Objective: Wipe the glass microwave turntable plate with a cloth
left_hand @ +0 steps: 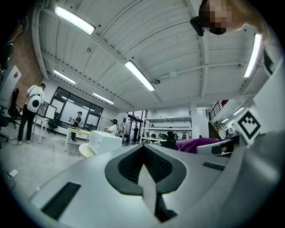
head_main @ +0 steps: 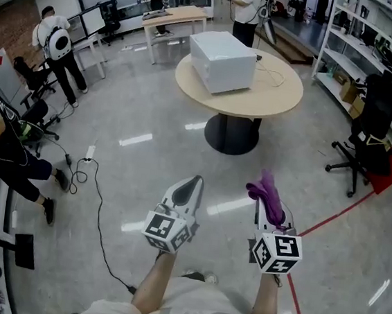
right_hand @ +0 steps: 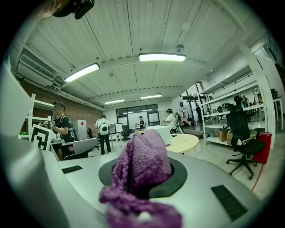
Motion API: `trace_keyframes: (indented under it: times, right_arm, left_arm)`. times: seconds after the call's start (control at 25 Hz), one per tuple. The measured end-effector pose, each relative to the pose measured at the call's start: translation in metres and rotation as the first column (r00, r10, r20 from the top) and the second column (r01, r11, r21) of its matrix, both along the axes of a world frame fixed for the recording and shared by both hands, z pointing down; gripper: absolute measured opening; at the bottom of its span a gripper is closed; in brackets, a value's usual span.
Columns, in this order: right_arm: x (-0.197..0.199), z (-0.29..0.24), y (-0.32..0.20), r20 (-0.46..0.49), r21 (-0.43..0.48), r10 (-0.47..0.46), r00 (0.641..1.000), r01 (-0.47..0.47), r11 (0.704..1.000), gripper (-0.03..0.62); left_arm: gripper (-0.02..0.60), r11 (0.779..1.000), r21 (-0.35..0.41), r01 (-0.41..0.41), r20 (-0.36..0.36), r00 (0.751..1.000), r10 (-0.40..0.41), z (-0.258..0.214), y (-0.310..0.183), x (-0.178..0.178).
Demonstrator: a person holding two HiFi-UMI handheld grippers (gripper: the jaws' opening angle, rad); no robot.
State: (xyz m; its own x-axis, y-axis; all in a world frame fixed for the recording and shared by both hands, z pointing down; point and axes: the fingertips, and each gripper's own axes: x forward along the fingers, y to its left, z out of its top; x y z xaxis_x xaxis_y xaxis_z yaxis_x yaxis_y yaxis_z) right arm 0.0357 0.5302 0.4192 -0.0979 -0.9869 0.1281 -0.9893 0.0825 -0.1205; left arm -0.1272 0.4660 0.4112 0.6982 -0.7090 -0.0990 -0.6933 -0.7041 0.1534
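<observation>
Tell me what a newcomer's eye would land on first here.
The purple cloth bunched in the jaws of the right gripper stands out first, low and right of centre in the head view. Next comes the white boxy appliance on the round table straight ahead across the shiny floor. The left gripper, beside the right one, has its jaws together on nothing.

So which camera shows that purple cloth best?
The right gripper view: the purple cloth fills its centre, clamped in the right tool. The head view shows it small, poking from the tool's tip; the left gripper view catches only a sliver at its right.
</observation>
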Motion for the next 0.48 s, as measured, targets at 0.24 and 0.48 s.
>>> trace_keyframes:
  times: [0.24, 0.48]
  right_arm:
    - [0.021, 0.018, -0.006, 0.031, -0.028, -0.008, 0.999, 0.009, 1.0, 0.048]
    - [0.041, 0.036, -0.056, 0.048, -0.057, 0.019, 0.999, -0.016, 0.998, 0.048]
  left_arm:
    - [0.003, 0.999, -0.026, 0.028, 0.003, 1.0, -0.028, 0.012, -0.005, 0.005]
    - [0.002, 0.998, -0.043, 0.05, 0.005, 0.999, -0.05, 0.024, -0.063, 0.015]
